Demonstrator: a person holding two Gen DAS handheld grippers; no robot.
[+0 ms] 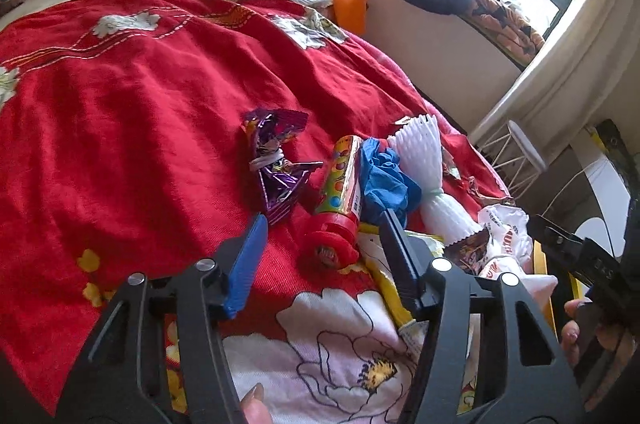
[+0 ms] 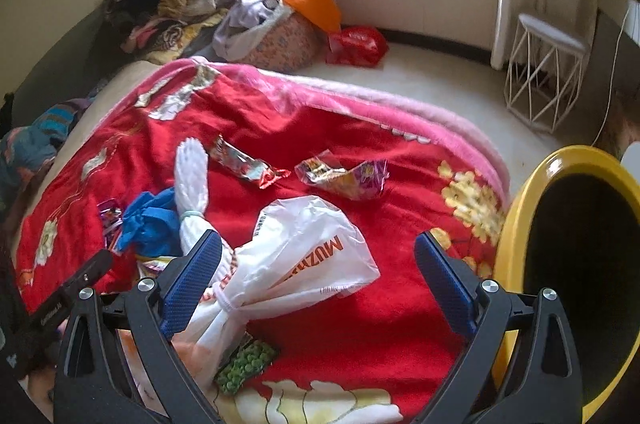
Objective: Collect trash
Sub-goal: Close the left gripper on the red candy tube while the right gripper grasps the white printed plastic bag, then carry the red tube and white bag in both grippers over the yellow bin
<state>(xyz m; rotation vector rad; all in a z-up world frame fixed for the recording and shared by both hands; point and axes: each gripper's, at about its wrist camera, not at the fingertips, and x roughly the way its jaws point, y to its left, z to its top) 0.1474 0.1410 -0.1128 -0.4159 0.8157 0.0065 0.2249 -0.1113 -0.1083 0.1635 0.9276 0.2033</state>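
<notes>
1. Your left gripper point(image 1: 322, 244) stands part open over the red blanket point(image 1: 140, 128). The red candy tube point(image 1: 336, 208) lies between its fingers, but the pads do not press on it.
2. To the left of that tube lies a purple wrapper point(image 1: 276, 164) with bare blanket all around it. To its right the blue plastic point(image 1: 384, 176) and the white ribbed bundle point(image 1: 428, 168) crowd close together.
3. Your right gripper point(image 2: 318, 264) has its jaws spread wide and holds nothing. The knotted white bag point(image 2: 304, 252) lies between its fingers, against the left pad.
4. The yellow bin point(image 2: 520, 224) stands at the bed's right edge, just beside your right finger.
5. Two foil wrappers point(image 2: 248, 164) point(image 2: 344, 176) lie farther up the blanket, apart from each other.
6. Past the pink blanket edge point(image 2: 400, 108) the pale floor is open up to the white wire stool point(image 2: 544, 76).
</notes>
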